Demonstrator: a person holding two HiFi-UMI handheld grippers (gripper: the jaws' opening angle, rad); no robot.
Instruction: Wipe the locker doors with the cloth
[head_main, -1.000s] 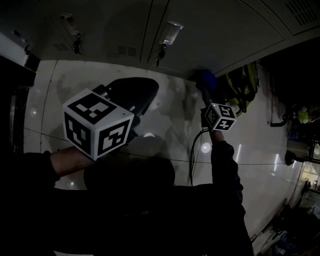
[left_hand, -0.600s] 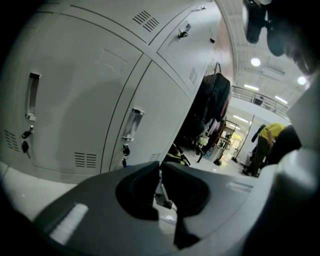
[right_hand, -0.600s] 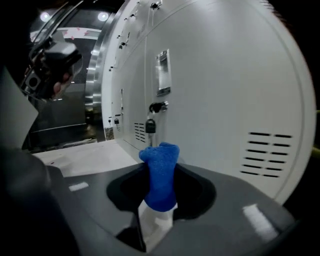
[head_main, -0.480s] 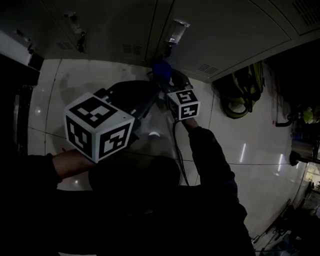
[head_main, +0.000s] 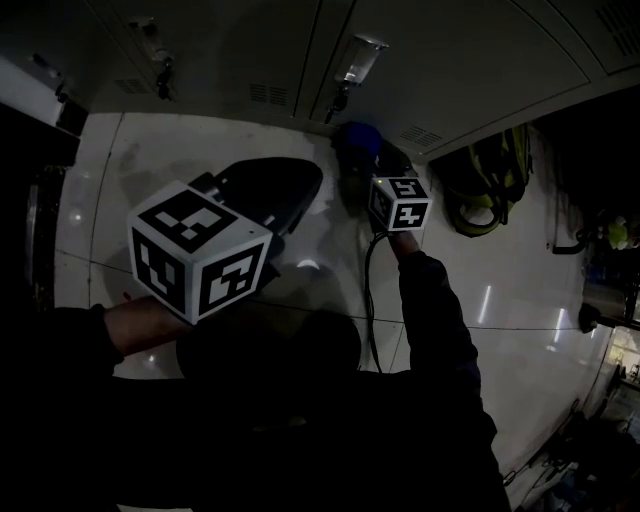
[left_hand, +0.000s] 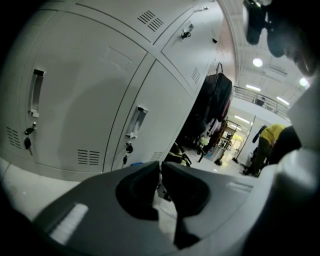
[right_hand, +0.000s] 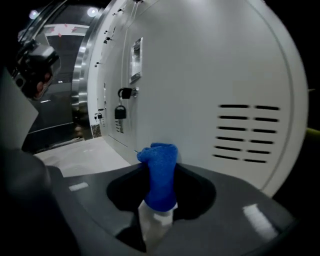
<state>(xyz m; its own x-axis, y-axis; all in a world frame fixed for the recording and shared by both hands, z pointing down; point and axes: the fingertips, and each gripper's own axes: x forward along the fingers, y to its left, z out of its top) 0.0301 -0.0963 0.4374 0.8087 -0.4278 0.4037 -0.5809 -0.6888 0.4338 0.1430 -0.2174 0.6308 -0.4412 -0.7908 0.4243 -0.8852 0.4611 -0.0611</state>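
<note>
Cloth (right_hand: 160, 175), blue, is clamped upright in my right claw (right_hand: 159, 170), its bunched tip close to a grey locker door (right_hand: 200, 75) left of the vent slots (right_hand: 245, 135); I can't tell whether it touches. Label plate (right_hand: 136, 59) on that door is too blurred to read. A padlock (right_hand: 120, 111) hangs further along. My left claw (left_hand: 161, 172) is pinched almost together with nothing in it, pointing at another door (left_hand: 80, 100) with keys (left_hand: 27, 140) in its lock. The marker cube (head_main: 200, 262) shows patterns only, no text.

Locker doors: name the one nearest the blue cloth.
The door with slotted vents just behind the cloth in the right hand-held gripper; others lie farther off.
</note>
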